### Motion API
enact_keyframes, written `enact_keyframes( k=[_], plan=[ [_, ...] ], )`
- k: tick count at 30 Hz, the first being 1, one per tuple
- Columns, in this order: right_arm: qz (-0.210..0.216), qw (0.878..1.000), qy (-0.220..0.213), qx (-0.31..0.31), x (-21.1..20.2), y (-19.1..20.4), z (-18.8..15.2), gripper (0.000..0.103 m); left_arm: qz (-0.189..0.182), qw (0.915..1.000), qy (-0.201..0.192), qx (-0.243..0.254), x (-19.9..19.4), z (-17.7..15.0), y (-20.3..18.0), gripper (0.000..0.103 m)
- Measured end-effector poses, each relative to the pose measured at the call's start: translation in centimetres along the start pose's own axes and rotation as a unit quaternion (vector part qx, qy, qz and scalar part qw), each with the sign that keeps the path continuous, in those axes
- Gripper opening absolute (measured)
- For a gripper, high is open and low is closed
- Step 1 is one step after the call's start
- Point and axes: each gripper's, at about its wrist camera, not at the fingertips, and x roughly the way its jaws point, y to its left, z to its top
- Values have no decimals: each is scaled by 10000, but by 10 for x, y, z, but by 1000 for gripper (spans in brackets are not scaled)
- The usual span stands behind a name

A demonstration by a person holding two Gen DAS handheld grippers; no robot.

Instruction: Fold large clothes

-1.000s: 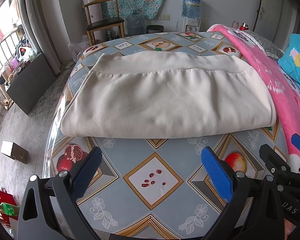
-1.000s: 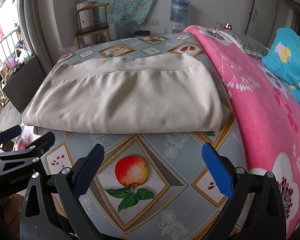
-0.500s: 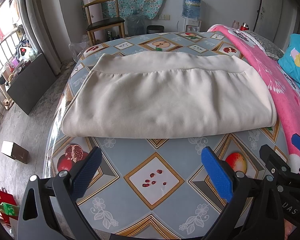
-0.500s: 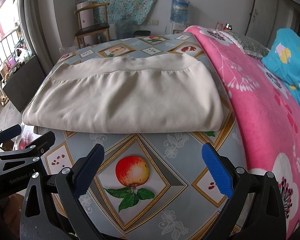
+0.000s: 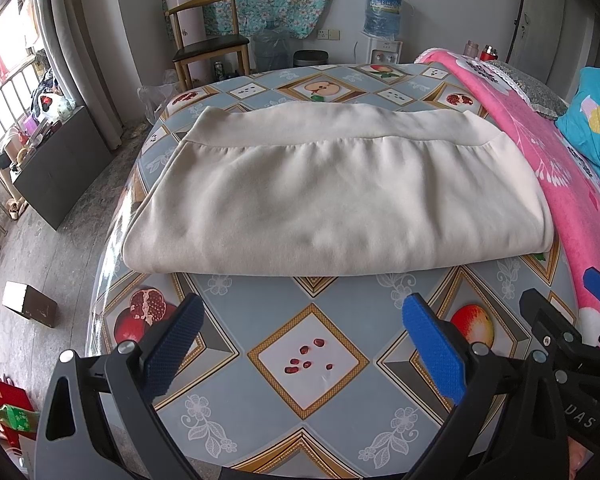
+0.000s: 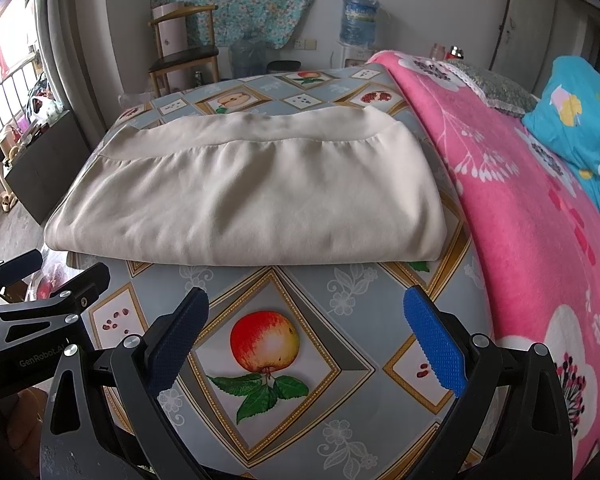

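Fingers (image 5: 180, 344) of both grippers, left gripper (image 5: 304, 344) and right gripper (image 6: 306, 338), were spread apart and empty at lower frame; folded cream garment (image 5: 332, 196) lay mid-frame on the patterned surface (image 5: 308, 354), beside a pink blanket (image 6: 532, 208).

The cream garment (image 5: 332, 196) is soft matt cloth, lying on a glossy plastic-covered surface (image 5: 312, 412) beside a fuzzy pink blanket (image 6: 540, 216), and the claw pads (image 6: 434, 344) look textured blue rubber.

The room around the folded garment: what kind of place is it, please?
Most likely a bedroom in a home. A pink floral blanket and a blue pillow lie beside the cream garment, and a water dispenser and wooden chair stand by the wall.
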Motion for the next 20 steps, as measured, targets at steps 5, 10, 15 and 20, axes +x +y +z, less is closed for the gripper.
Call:
enact_keyframes(
  k=[5, 10, 15, 20],
  plan=[
    [-1, 10000, -3, -7, 0, 1, 1, 95, -3, 10000, -1, 1, 0, 0, 0, 98],
    [-6, 10000, 0, -4, 0, 1, 1, 95, -8, 10000, -1, 2, 0, 0, 0, 98],
    [-10, 10000, 5, -2, 0, 1, 1, 95, -26, 10000, 15, 7, 0, -1, 1, 98],
    [-7, 10000, 0, -2, 0, 2, 1, 95, -29, 10000, 38, -4, 3, -3, 4, 98]
  ],
)
